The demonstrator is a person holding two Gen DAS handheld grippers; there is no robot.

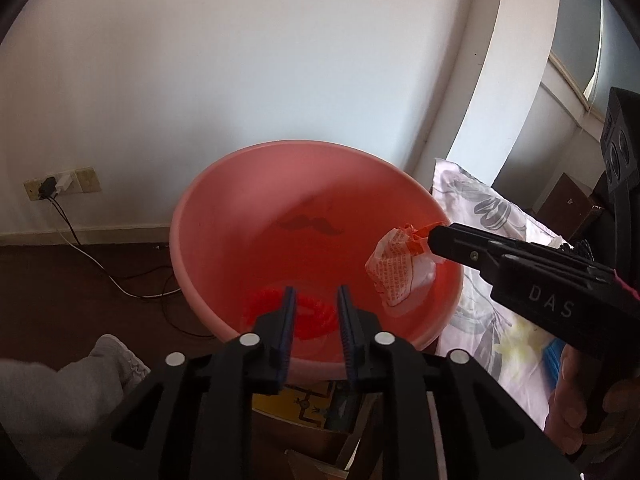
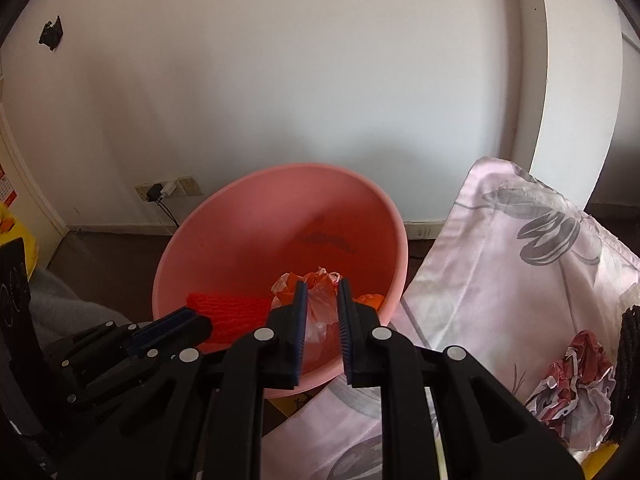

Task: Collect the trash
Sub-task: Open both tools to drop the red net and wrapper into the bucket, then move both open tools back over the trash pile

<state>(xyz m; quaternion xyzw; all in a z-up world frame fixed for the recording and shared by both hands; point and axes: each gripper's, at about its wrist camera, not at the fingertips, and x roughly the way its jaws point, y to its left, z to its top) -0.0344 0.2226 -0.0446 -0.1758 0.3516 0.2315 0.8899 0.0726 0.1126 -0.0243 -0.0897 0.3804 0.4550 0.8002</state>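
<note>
I see a salmon-pink round plastic basin (image 1: 224,200) with a dark moustache-shaped mark inside. In it lies a bright red knitted mesh piece (image 2: 230,314). The crumpled wrapper (image 1: 396,272) is white with orange print. The pale pink pillowcase (image 2: 500,264) carries grey flowers. My gripper finger pads (image 1: 289,320) are blue on black.
</note>
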